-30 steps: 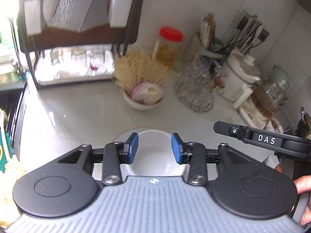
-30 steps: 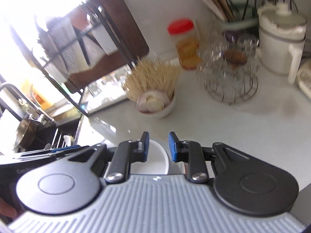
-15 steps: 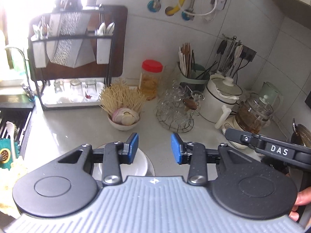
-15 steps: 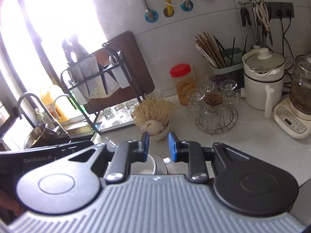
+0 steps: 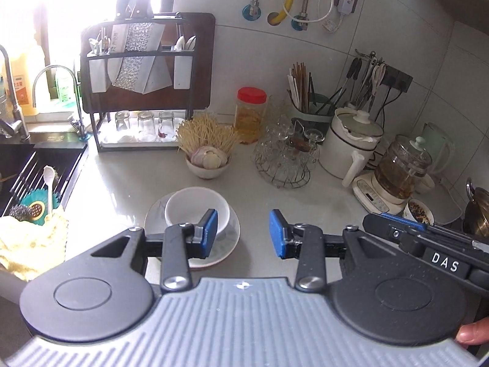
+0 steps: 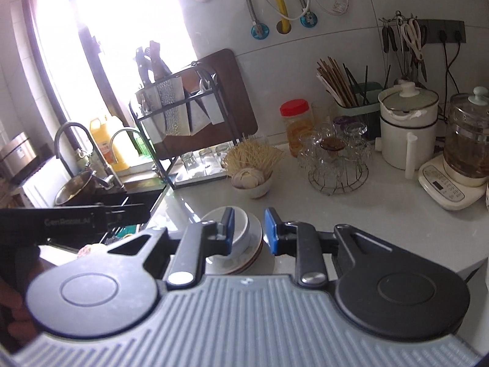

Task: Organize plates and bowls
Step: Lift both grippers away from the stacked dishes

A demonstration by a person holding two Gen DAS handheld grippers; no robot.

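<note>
**Bowl on the plates, both tools held above with nothing in them**

We hold the left tool [image 5: 243, 234] above the surface [image 5: 122, 183], its blue pads [image 5: 211, 234] spread wide apart and gripping nothing. The white bowl [image 5: 192, 206] sits on a stack of plates [image 5: 227, 244] on the pale surface, in front of and below the left pad. From the right wrist view we see the same bowl [image 6: 241, 229] resting on the plates [image 6: 253, 252], whose brownish edges show at the side of the stack.

Our right tool [image 6: 249, 229] also hangs above the stack with its pads parted and clamped on nothing; the gap is narrower than on the left one. In the left wrist view the right tool [image 5: 428, 244] shows only as a dark arm at the right edge.

Behind the stack, apart from it, stands a small bowl of garlic [image 5: 207, 163] with a bunch of thin sticks behind it. To its right is a wire stand of glasses [image 5: 285, 156], then a white pot [image 5: 348, 143] and a glass kettle [image 5: 400, 168]. A jar with a red lid [image 5: 251, 113] stands near the wall. A dark rack [image 5: 143, 82] with glasses beneath it stands at the back left, beside the sink [image 5: 30, 168].
</note>
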